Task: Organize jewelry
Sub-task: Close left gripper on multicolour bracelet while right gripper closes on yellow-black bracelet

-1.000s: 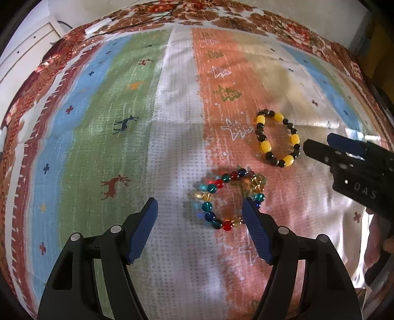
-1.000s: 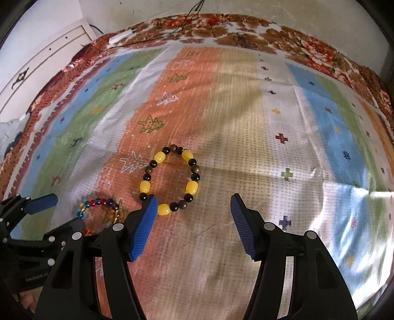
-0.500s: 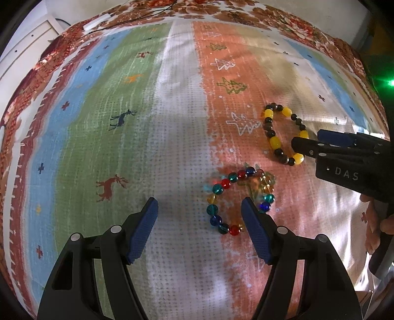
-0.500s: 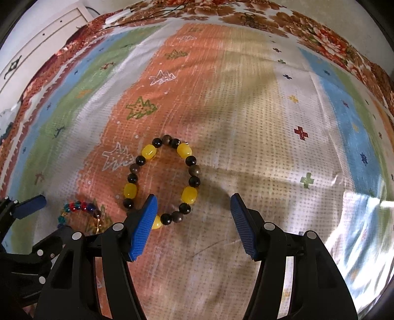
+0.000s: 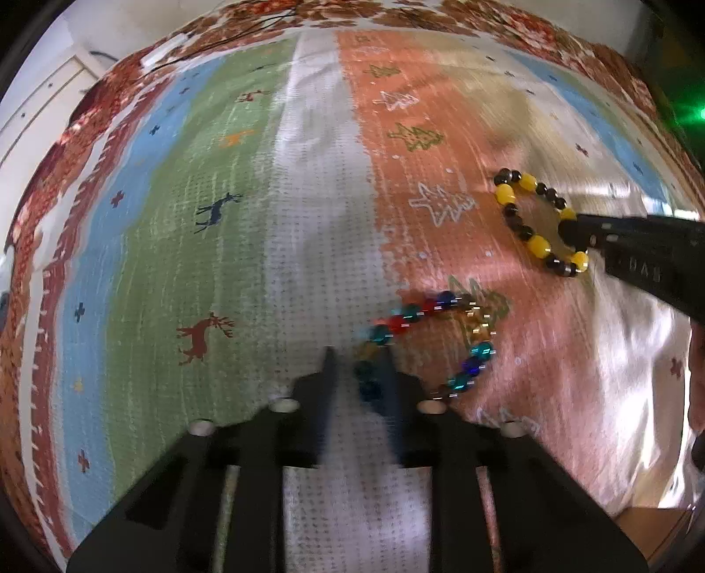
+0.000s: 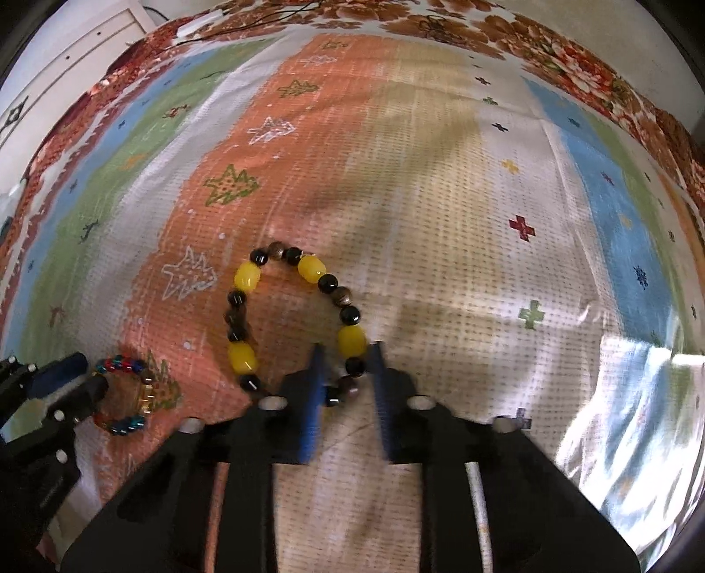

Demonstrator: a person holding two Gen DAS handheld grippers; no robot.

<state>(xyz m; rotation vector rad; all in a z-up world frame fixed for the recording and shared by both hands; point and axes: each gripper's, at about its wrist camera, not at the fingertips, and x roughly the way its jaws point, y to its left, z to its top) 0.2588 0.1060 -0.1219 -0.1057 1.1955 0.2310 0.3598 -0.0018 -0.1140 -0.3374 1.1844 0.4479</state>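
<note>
A multicoloured bead bracelet (image 5: 440, 335) lies on the striped cloth. My left gripper (image 5: 359, 366) has closed around its near-left beads. A yellow and black bead bracelet (image 6: 291, 317) lies flat to its right. My right gripper (image 6: 346, 370) has closed around its near-right beads. In the left wrist view the right gripper (image 5: 573, 231) reaches in from the right onto the yellow bracelet (image 5: 528, 220). In the right wrist view the left gripper (image 6: 83, 379) sits at the far left on the multicoloured bracelet (image 6: 128, 396). Both bracelets rest on the cloth.
The striped patterned cloth (image 5: 264, 220) covers the whole surface, with a floral border (image 6: 573, 57) at the back. A white cabinet (image 6: 57, 75) stands behind at the left. A dark cable (image 5: 246, 31) lies on the far edge.
Both grippers dropped toward the cloth and their jaws closed from wide open. The left closed on the multicoloured bracelet, the right on the yellow and black bracelet.
</note>
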